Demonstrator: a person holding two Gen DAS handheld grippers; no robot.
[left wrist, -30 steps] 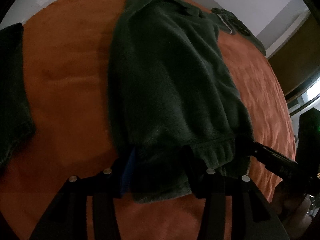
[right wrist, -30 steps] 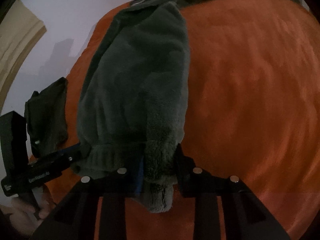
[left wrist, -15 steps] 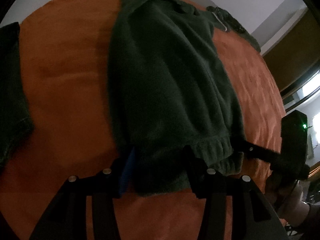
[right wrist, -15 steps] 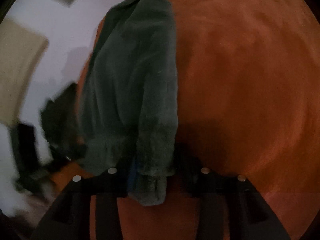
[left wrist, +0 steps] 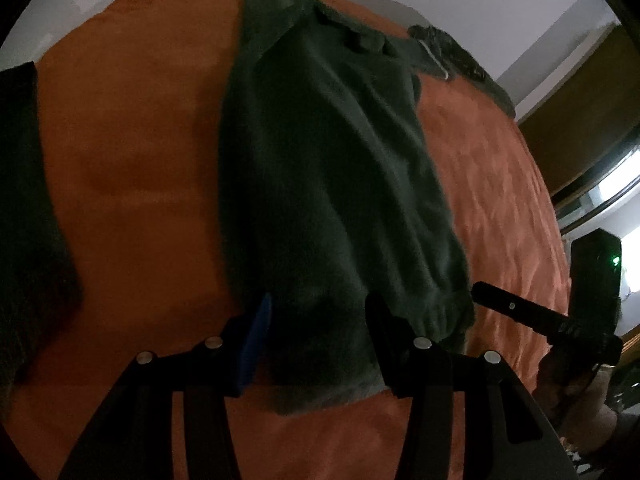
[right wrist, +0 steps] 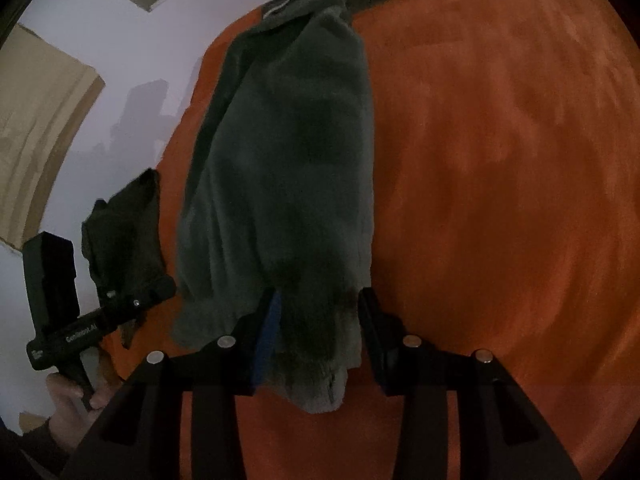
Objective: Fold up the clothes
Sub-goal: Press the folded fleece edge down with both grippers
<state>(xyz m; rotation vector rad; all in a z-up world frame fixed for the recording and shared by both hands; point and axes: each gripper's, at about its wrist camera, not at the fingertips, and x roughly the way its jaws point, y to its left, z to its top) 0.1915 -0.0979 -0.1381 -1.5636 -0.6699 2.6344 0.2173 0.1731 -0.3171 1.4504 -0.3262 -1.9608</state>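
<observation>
Orange bedspread (left wrist: pixel 132 168) as landmark. At its left edge, a dark folded garment (left wrist: pixel 24 216). Along its middle, green fleece garment (left wrist: pixel 332 184) stretched lengthwise, near hem hanging between both tools. Left gripper (left wrist: pixel 316 340): jaws part-open around the hem; pad contact unclear. Right gripper (right wrist: pixel 316 336): jaws just widened, cuff loose between them, gap at right pad.

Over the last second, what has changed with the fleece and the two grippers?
The right hand-held gripper has just been opening its jaws; the cuff of the green fleece lies between them with a gap now showing at the right pad, where a second ago it was pinched. The left hand-held gripper keeps its hem corner between its jaws. The fleece stays stretched on the orange blanket.
</observation>
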